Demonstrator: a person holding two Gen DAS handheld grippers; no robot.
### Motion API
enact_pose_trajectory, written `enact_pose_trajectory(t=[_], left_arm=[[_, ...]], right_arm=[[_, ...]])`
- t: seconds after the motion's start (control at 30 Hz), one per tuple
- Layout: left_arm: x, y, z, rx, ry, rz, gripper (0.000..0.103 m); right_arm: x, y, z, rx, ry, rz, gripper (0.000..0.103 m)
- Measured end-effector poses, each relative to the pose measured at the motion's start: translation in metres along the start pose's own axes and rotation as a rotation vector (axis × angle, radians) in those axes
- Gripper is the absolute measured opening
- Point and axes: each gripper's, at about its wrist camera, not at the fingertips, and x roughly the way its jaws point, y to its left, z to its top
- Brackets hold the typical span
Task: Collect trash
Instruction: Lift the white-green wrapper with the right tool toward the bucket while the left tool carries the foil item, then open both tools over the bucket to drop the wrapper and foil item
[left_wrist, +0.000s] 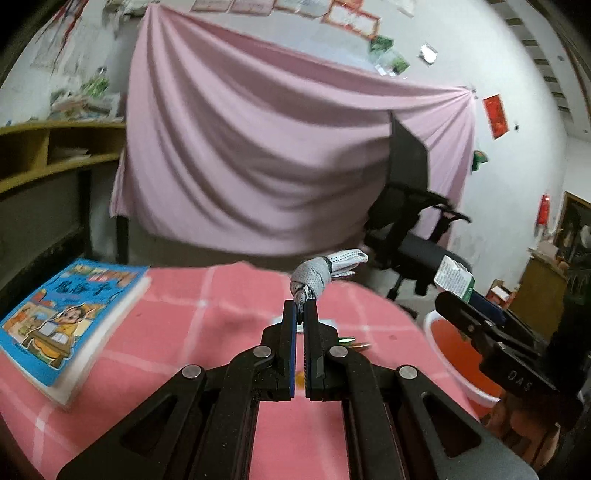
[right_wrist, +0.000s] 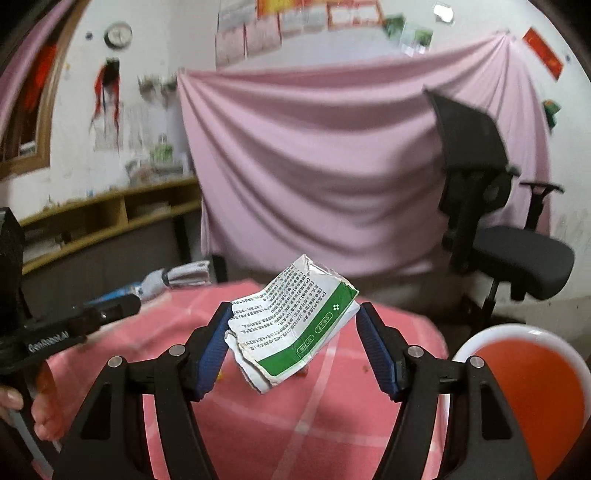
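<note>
At the far left of the pink checked tablecloth (left_wrist: 177, 321) lies a blue children's book (left_wrist: 62, 317), flat and well apart from the action; it looks like something to keep rather than trash, which would explain why it is left alone. Toward the middle, the left gripper (left_wrist: 300, 306) has its fingers clenched on the tail of a rolled grey face mask (left_wrist: 317, 275), whose bulk and white pleated end stick up and forward beyond the fingertips, clear of the cloth. Pinching it by one end likely keeps the roll from unwinding while it is carried. Just behind that gripper some small scraps (left_wrist: 351, 341) sit on the cloth, too blurred to identify. Further right, the right gripper (right_wrist: 295, 325) grasps a torn white and green printed packet (right_wrist: 291, 325) between its blue pads (right_wrist: 212, 350), spread wide because the packet is taken across its breadth; the packet is lifted off the table and tilted. At the far right, beside the table edge and lower than it, stands a white-rimmed red bin (right_wrist: 476, 339), near the right gripper. Both pieces seem to be held aloft for carrying to that bin, the packet being closer.
</note>
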Motion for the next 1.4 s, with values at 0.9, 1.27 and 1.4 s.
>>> enact_pose_trajectory(t=[0.9,1.27,1.4], left_arm=[[0.080,-0.226,0.012,0.216,0.095,-0.271,0.001],[0.126,-0.244,-0.021,0.196,0.371,-0.272,0.003],[0.136,-0.245,-0.028,0.190,0.422,-0.262,0.008]], right_arm=[[-0.105,-0.176,0.009,0.351,-0.130,-0.361,0.068],[-0.085,-0.226,-0.024,0.512,0.126,-0.395,0.069],[-0.086,-0.232,-0.033,0.562,0.155,-0.385,0.070]])
